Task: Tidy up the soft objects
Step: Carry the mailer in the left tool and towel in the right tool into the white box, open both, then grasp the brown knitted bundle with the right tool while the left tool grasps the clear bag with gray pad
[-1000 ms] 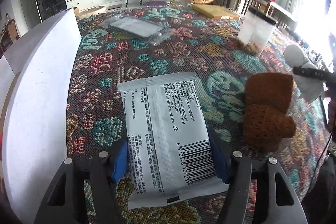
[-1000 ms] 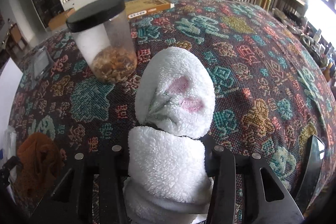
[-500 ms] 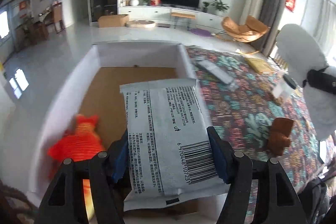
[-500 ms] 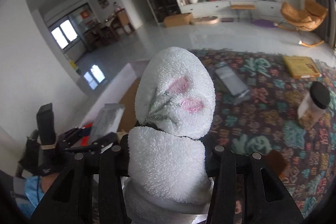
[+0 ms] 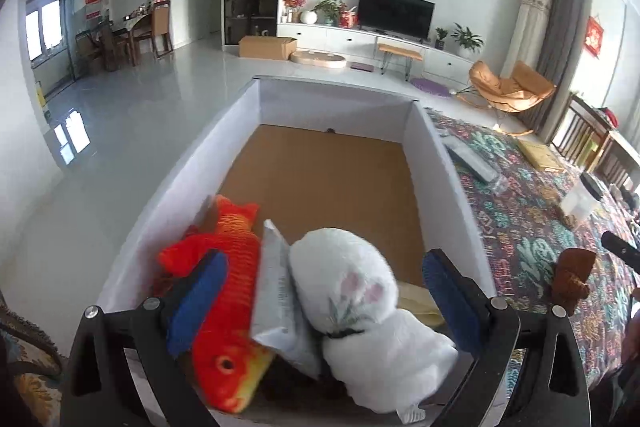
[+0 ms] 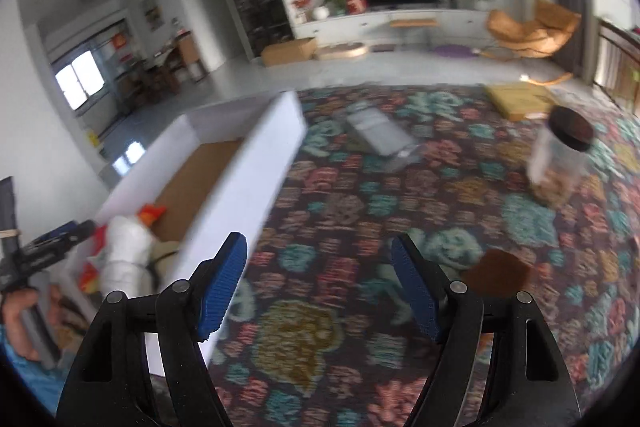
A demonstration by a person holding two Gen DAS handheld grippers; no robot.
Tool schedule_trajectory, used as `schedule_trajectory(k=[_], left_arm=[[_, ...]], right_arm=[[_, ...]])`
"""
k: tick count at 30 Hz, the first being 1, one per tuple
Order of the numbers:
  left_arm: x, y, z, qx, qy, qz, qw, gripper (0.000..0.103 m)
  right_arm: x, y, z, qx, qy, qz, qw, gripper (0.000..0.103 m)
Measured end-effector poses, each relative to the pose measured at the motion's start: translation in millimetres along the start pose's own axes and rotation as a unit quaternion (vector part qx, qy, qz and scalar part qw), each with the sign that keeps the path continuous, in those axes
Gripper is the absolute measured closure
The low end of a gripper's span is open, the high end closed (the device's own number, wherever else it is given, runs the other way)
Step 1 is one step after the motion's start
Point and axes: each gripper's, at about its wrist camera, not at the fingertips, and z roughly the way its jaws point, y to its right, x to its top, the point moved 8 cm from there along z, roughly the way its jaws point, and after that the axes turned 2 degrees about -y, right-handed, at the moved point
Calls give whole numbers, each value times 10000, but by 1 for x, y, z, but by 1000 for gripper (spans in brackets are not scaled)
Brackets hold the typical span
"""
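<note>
My left gripper (image 5: 326,259) hangs over the near end of a white cardboard box (image 5: 240,115), its jaws opening and its pads touching nothing. Below it in the box lie an orange plush fish (image 5: 228,267), a silver packet (image 5: 276,291) on edge, and a white flowered plush (image 5: 352,283). My right gripper (image 6: 318,243) is over the patterned carpet beside the box (image 6: 256,163), jaws opening with nothing between them. A brown plush (image 6: 500,275) lies on the carpet just right of it and also shows as the brown plush (image 5: 572,275) in the left wrist view.
On the carpet stand a clear jar with a black lid (image 6: 560,159), a clear plastic pack (image 6: 380,135) and a flat yellow box (image 6: 520,99). The far half of the white box shows bare brown floor. A hand (image 6: 20,315) holds the other gripper at the left edge.
Both grippers let go: the silver packet and the white plush dropped into the box. The right gripper has swung back toward the carpet; the left one stays over the box.
</note>
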Motion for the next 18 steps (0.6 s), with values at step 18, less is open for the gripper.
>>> schedule_trajectory(k=[18], left_arm=[[-42, 234, -4, -2138, -592, 829, 9716, 5]], right_arm=[[-79, 118, 61, -62, -747, 2050, 9759, 47]])
